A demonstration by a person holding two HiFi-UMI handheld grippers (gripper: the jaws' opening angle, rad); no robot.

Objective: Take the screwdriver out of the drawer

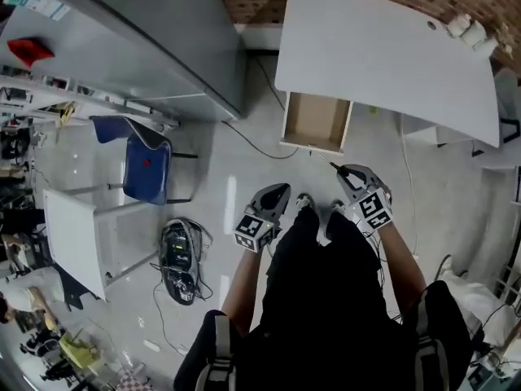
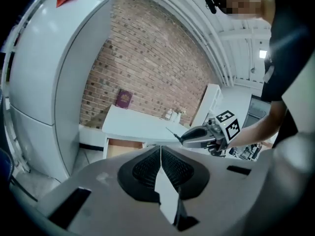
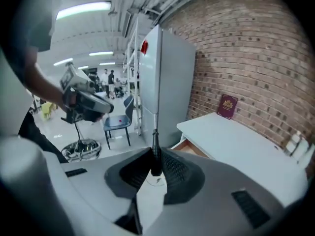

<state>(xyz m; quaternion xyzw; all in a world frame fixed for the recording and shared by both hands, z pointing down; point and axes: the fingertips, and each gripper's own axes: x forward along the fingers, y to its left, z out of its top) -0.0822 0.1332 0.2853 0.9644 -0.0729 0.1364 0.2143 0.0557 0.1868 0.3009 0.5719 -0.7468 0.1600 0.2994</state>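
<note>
My right gripper [image 1: 343,174] is raised in front of the person's body, shut on the screwdriver. Its black handle [image 3: 155,157] sits between the pads and the thin metal shaft [image 3: 156,126] sticks out ahead; the tip [image 1: 332,166] shows in the head view. The wooden drawer [image 1: 316,122] hangs open under the white desk [image 1: 383,47], some way beyond the gripper. My left gripper [image 1: 275,194] is held beside the right one, shut with nothing in it [image 2: 161,154]. From the left gripper view, the right gripper [image 2: 189,136] and the screwdriver tip [image 2: 172,131] are over the desk [image 2: 133,124].
A tall grey cabinet [image 1: 163,39] stands left of the desk. A blue chair [image 1: 146,169], a white table [image 1: 73,235] and a dark device with cables [image 1: 179,259] are on the floor at left. A maroon book [image 3: 228,105] leans on the brick wall.
</note>
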